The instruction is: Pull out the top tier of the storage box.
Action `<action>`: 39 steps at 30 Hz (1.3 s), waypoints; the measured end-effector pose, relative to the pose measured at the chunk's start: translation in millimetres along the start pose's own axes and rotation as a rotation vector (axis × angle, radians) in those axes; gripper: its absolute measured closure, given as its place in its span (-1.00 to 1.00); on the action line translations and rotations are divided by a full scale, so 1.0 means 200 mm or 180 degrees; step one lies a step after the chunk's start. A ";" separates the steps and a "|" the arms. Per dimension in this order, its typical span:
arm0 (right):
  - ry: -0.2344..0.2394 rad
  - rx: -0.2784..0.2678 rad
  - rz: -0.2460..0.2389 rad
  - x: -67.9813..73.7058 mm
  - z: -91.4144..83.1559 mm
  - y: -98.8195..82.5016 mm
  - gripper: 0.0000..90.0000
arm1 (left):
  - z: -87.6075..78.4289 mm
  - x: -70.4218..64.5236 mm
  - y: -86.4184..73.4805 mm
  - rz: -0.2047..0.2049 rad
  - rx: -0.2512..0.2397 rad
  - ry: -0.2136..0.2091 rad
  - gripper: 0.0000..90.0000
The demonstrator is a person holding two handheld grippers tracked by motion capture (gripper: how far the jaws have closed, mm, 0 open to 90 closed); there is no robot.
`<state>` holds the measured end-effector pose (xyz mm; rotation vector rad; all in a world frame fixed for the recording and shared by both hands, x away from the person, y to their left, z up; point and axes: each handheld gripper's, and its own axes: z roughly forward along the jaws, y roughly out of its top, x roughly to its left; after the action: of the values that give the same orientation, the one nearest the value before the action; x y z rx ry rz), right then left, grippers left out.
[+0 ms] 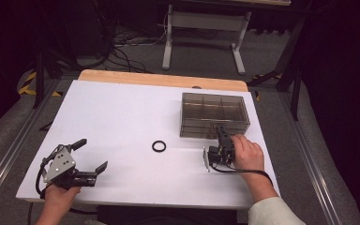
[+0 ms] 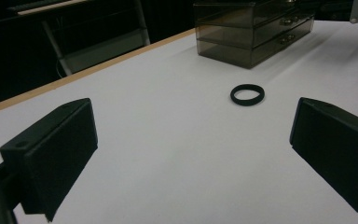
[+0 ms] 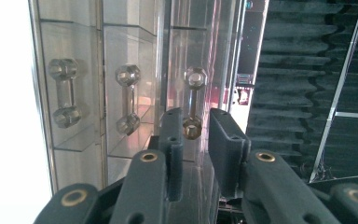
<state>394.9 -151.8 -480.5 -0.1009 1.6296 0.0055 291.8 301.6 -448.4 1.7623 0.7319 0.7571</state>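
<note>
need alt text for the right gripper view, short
Seen from just behind its own two black fingers, the right gripper has them set on either side of the third clear handle of a smoky transparent drawer box, not visibly pressing on it. Two more clear handles sit to its left, and the white table shows beyond the box.

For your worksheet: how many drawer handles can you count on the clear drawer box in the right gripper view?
3. On the drawer box, one handle sits nearest the white table side, another handle in the middle, and a last handle in line with the right gripper. None looks hidden.
</note>
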 end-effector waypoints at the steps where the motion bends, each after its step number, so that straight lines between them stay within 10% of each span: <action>1: 0.0013 0.0007 -0.0018 0.00 0.00 0.00 0.75 | 0.00 0.00 0.00 -0.0002 0.0000 0.0000 -0.96; 39: 0.0171 -0.0067 0.0071 -0.03 -0.17 0.00 0.78 | 0.00 0.00 0.00 0.0009 -0.0001 -0.0005 -0.96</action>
<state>362.4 -154.2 -471.6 -0.1000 1.6847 0.0374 292.2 301.8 -448.5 1.7637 0.7284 0.7577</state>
